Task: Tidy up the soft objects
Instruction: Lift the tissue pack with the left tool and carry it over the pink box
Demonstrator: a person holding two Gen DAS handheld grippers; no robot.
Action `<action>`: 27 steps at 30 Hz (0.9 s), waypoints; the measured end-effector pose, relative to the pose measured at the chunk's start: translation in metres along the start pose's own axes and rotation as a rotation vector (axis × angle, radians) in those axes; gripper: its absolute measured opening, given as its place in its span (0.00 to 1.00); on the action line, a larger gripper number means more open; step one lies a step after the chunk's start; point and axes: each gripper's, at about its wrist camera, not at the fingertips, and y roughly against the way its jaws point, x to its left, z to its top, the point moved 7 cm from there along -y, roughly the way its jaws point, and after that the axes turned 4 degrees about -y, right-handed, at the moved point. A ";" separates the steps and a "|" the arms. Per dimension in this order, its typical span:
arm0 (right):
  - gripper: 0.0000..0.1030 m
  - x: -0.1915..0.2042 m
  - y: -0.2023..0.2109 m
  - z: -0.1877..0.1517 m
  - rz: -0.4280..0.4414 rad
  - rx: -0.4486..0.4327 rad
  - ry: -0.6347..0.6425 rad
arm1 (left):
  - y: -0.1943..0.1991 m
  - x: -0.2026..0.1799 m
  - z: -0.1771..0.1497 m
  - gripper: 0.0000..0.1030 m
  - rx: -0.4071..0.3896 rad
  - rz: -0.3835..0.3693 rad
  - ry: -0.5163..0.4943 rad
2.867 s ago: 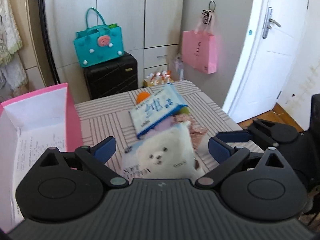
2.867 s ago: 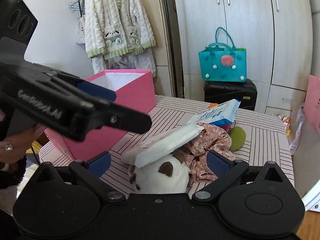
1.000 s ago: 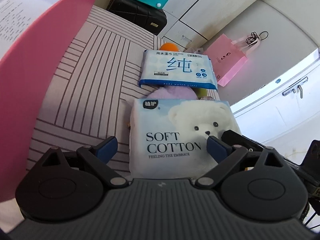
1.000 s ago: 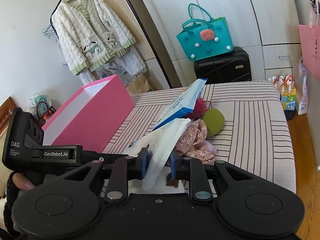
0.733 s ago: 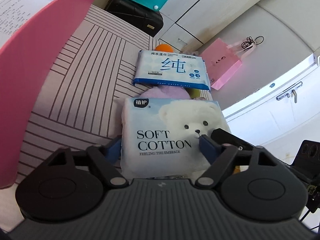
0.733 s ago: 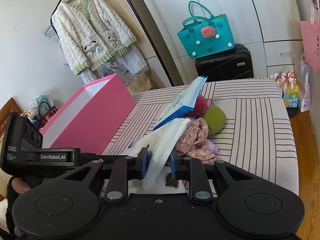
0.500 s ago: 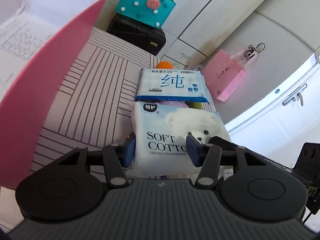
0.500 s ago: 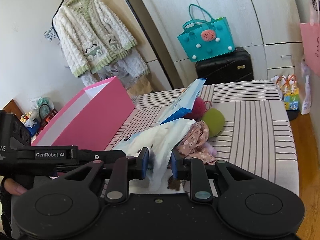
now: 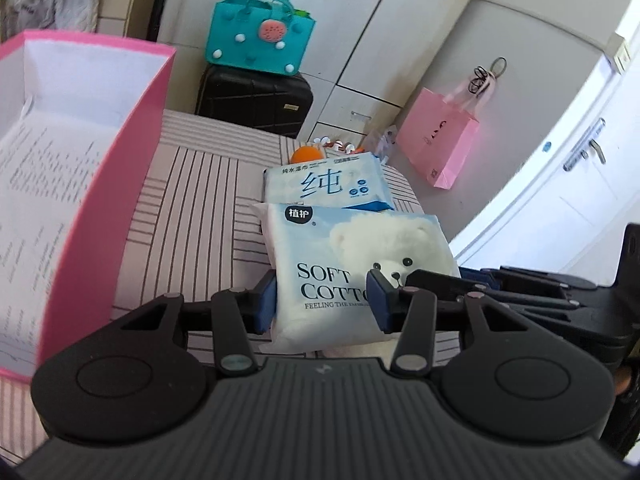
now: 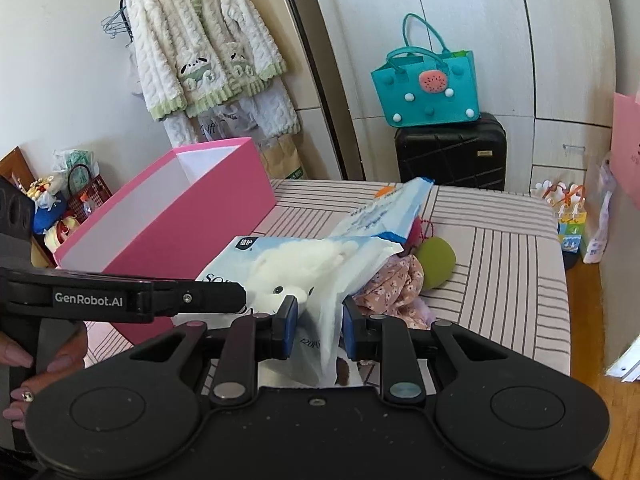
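A pale blue "SOFT COTTON" tissue pack (image 9: pixel 360 248) with a white bear print hangs just above the striped table (image 10: pixel 500 264). My left gripper (image 9: pixel 322 300) has the pack's near end between its blue pads; its jaws are closing and the pads press on both sides. My right gripper (image 10: pixel 318 322) is shut on the pack's (image 10: pixel 304 260) crinkled side flap. A blue wet-wipes pack (image 9: pixel 326 184) leans behind it on a floral cloth (image 10: pixel 392 284) and a green ball (image 10: pixel 436 260). The open pink box (image 9: pixel 116 184) stands to the left.
An orange ball (image 9: pixel 306 155) peeks out behind the wipes. Beyond the table a teal bag (image 10: pixel 424 88) sits on a black suitcase (image 10: pixel 450 156). A pink paper bag (image 9: pixel 440 148) hangs by the white door. A person's hand (image 10: pixel 24 364) holds the left gripper.
The left jaws have closed from wide apart onto the tissue pack. Both grippers and the pack have risen, and the pink box's inside has come into the left wrist view.
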 end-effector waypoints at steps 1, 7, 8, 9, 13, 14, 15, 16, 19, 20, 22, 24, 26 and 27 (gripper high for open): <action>0.27 0.003 0.002 0.001 -0.003 -0.002 0.010 | 0.003 -0.002 0.001 0.44 0.000 0.001 -0.015; 0.30 0.022 0.017 0.003 0.005 0.033 0.041 | 0.026 -0.007 0.004 0.44 0.048 -0.004 -0.107; 0.30 0.026 0.018 0.002 0.009 0.044 0.044 | 0.030 -0.007 0.004 0.44 0.059 -0.004 -0.120; 0.30 0.031 0.020 0.001 0.015 0.060 0.048 | 0.035 -0.007 0.003 0.44 0.067 -0.002 -0.132; 0.32 0.051 0.029 -0.003 0.029 0.106 0.076 | 0.055 -0.008 -0.001 0.44 0.080 0.007 -0.181; 0.32 0.055 0.032 -0.004 0.033 0.114 0.084 | 0.062 -0.009 -0.002 0.44 0.080 0.010 -0.195; 0.32 0.061 0.035 -0.006 0.038 0.121 0.094 | 0.067 -0.009 -0.003 0.44 0.081 0.010 -0.205; 0.32 0.067 0.038 -0.007 0.042 0.126 0.104 | 0.074 -0.008 -0.004 0.44 0.082 0.009 -0.213; 0.33 0.083 0.045 -0.012 0.050 0.139 0.134 | 0.091 -0.006 -0.011 0.44 0.083 0.012 -0.235; 0.33 0.088 0.047 -0.014 0.053 0.142 0.143 | 0.096 -0.005 -0.013 0.44 0.082 0.016 -0.243; 0.33 0.099 0.052 -0.020 0.059 0.145 0.163 | 0.107 -0.003 -0.018 0.44 0.077 0.024 -0.260; 0.34 0.110 0.056 -0.025 0.070 0.150 0.178 | 0.118 -0.001 -0.023 0.44 0.076 0.029 -0.270; 0.35 0.120 0.059 -0.029 0.078 0.155 0.194 | 0.127 0.003 -0.026 0.44 0.080 0.033 -0.273; 0.35 0.124 0.060 -0.031 0.084 0.157 0.198 | 0.132 0.005 -0.027 0.44 0.081 0.035 -0.273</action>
